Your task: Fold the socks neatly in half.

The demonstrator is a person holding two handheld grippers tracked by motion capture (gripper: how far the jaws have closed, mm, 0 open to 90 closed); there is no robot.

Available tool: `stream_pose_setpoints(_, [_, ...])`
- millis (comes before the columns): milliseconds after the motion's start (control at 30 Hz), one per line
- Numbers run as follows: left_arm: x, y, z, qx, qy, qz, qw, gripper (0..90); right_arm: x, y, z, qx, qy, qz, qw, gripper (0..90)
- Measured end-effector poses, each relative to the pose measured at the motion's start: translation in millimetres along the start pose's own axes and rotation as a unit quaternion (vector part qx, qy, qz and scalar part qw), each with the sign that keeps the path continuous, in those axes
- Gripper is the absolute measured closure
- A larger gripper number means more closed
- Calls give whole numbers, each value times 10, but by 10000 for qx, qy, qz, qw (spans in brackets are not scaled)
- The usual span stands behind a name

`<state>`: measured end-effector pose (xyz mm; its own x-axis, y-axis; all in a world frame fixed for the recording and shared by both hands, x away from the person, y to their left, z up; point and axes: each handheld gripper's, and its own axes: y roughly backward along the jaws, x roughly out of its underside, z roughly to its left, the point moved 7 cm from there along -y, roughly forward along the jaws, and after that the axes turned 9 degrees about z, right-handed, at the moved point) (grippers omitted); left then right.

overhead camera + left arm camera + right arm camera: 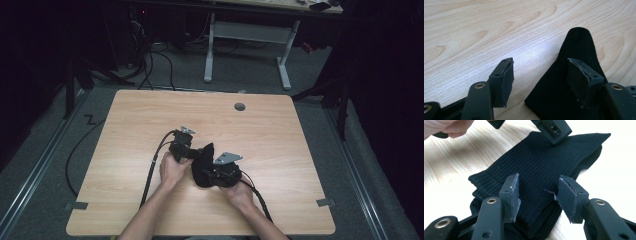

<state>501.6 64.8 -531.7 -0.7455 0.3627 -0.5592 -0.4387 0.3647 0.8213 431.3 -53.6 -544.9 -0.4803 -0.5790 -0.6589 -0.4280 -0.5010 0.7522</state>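
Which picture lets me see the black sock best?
The right gripper view: the black sock lies close under the open right gripper, so its ribbed knit and folded layers show clearly. The left gripper view catches a rounded end of it. The high view gives a small dark shape between the hands.

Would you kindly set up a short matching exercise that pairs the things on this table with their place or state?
Things:
1. black sock
2. left tool
3. round hole
4. right tool

Place or state:
A. far side of the table, right of the middle
B. folded, lying between the hands
C. open above the ribbed fabric
D. open, one jaw over bare wood

Pairs: 1-B, 2-D, 3-A, 4-C
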Motion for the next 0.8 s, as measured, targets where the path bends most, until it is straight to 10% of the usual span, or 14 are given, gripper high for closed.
stream_pose_setpoints(800, [83, 32, 45, -11, -117, 50, 9999, 504, 49, 11, 0, -21, -14, -31, 10000, 528])
